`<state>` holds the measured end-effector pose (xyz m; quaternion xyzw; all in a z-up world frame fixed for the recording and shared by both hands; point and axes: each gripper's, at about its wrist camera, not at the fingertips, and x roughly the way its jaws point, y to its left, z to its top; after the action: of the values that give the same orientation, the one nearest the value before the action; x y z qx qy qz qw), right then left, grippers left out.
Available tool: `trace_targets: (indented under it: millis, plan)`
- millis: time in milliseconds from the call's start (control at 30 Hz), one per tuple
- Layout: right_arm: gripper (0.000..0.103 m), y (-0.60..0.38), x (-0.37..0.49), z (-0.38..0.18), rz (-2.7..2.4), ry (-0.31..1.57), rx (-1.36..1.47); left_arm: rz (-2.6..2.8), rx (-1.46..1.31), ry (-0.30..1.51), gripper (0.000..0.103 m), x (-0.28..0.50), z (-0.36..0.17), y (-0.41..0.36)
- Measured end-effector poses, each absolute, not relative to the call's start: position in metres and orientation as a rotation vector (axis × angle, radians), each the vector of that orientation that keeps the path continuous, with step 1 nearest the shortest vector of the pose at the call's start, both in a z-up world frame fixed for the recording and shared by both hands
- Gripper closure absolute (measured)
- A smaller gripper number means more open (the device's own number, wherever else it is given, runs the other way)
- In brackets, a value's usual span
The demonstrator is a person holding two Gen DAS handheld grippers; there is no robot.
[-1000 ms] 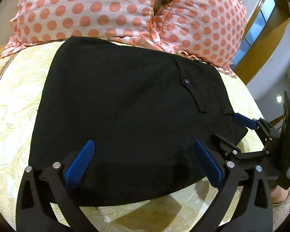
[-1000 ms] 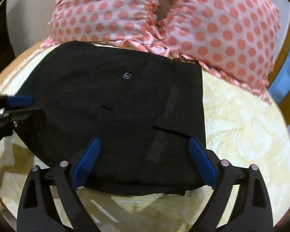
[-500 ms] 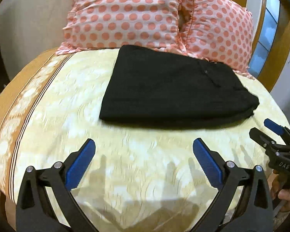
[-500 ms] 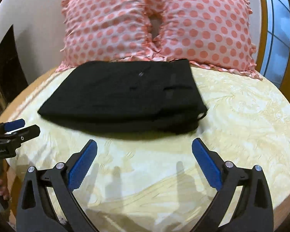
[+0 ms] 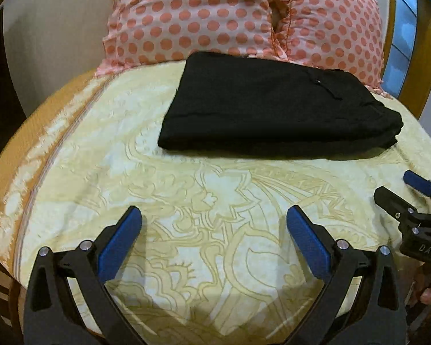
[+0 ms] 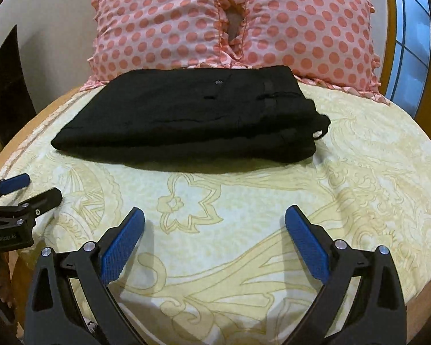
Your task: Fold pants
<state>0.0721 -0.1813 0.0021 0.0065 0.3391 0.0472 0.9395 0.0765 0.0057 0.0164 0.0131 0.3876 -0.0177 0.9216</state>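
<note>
The black pants [image 5: 275,106] lie folded into a compact stack on the yellow patterned bedspread, close to the pillows; they also show in the right wrist view [image 6: 192,118]. My left gripper [image 5: 214,230] is open and empty, well short of the pants, over bare bedspread. My right gripper [image 6: 214,230] is open and empty, also back from the pants. The right gripper shows at the right edge of the left wrist view [image 5: 402,192], and the left gripper at the left edge of the right wrist view [image 6: 28,189].
Two pink polka-dot pillows [image 6: 232,23] stand against the wall behind the pants. The yellow floral bedspread [image 6: 244,207] covers the bed. A wooden window frame [image 5: 428,66] with blue glass is at the right. The bed's edge drops off at the left.
Both grippers have pulled back from the pants toward the near side of the bed. A second ago their open fingers were over the pants; now the folded stack lies apart from them.
</note>
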Motion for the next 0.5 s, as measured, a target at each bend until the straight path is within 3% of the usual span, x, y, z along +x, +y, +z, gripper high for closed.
trace_targets:
  millis: [500]
  plan:
    - [0.001,-0.1746,0.0664,-0.0018,0.043,0.647,0.015,-0.042,0.027,0.738,0.002,0.0707,0.0146,0.0048]
